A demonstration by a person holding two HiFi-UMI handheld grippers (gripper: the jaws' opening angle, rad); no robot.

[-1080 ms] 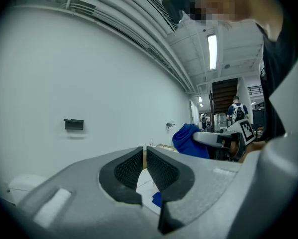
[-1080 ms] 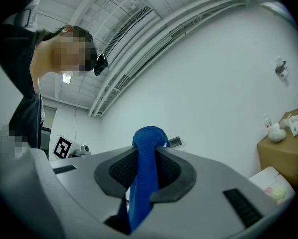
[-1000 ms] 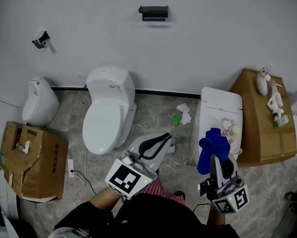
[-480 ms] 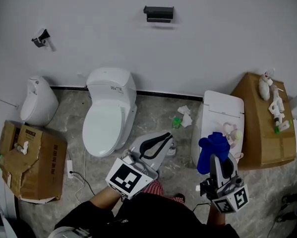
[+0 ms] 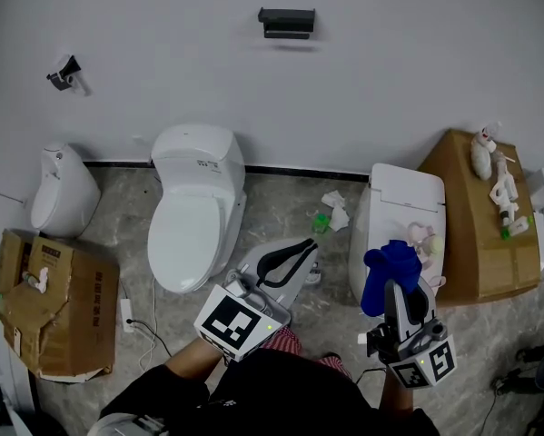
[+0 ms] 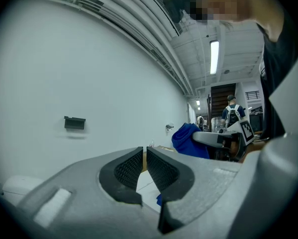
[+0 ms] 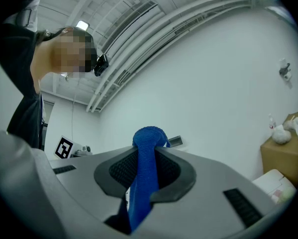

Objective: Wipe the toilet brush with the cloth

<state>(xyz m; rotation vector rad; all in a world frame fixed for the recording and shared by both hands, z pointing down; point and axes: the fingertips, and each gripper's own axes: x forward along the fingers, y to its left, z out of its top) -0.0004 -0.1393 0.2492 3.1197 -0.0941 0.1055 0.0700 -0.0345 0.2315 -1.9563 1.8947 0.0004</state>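
Cloth (image 5: 390,266), blue, sits nearest to us at 5 o'clock in the head view. It is clamped between the jaws of the right gripper (image 7: 147,163), whose pads press on it from both sides; a bunched end stands above the tips and a tail hangs below. The left gripper (image 6: 144,156) lies at 6 o'clock and aims toward 1 o'clock. Its jaws are closed to a thin slit with nothing between them. Directly ahead of the right gripper, at 12 o'clock, stands a white toilet (image 5: 400,193) with its lid down and a small pale object (image 5: 423,241) on the lid. At 2 o'clock from that gripper a cardboard box (image 5: 471,252) carries several white items (image 5: 500,193). We cannot identify the toilet brush with certainty. The likeliest candidate is the long white item with a green spot among those on the box, its long axis running roughly 12 to 6 o'clock, well apart from both grippers. If so, the right hand is the nearer one, and the empty left gripper would have to cross toward 2 o'clock to take the handle. A second toilet (image 5: 194,216) stands at 11 o'clock, farther off by the wall.
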